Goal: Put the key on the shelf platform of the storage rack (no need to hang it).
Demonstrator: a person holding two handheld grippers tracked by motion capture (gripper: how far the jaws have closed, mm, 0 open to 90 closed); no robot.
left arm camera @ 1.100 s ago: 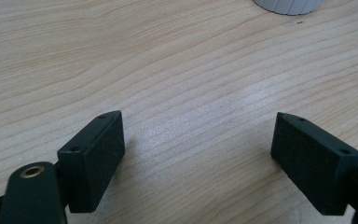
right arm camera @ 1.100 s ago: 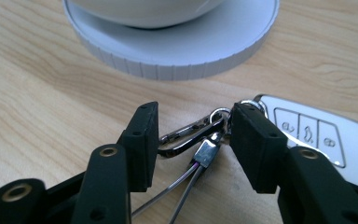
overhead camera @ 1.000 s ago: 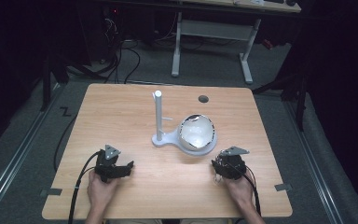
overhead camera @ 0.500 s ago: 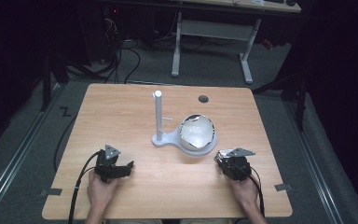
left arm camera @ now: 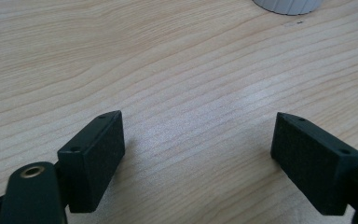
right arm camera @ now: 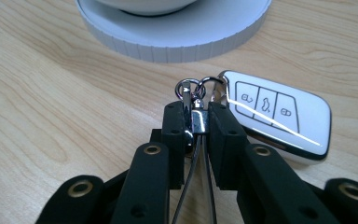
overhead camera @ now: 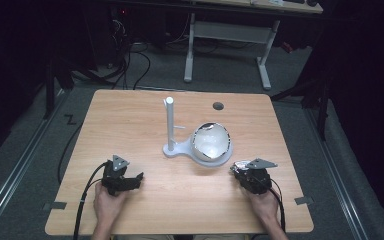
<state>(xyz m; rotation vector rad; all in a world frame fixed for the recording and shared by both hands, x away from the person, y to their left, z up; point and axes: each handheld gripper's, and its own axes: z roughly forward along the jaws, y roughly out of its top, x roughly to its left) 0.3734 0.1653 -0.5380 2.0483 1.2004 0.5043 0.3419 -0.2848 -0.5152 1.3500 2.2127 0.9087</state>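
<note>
Wooden table, dark room, grey floor

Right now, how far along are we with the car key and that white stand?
Done: the right gripper has shut on the metal clip of the car key just short of the white stand's round base. In hand: key low at the table. Left: apparently hanging it on the post; left gripper open, idle.

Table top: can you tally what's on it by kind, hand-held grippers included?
Grippers: 2, left gripper open, right gripper shut on the key ring clasp
Car key fob: 1
White stand with upright post: 1
Bowl on the stand's round base: 1
Total: 5
</note>
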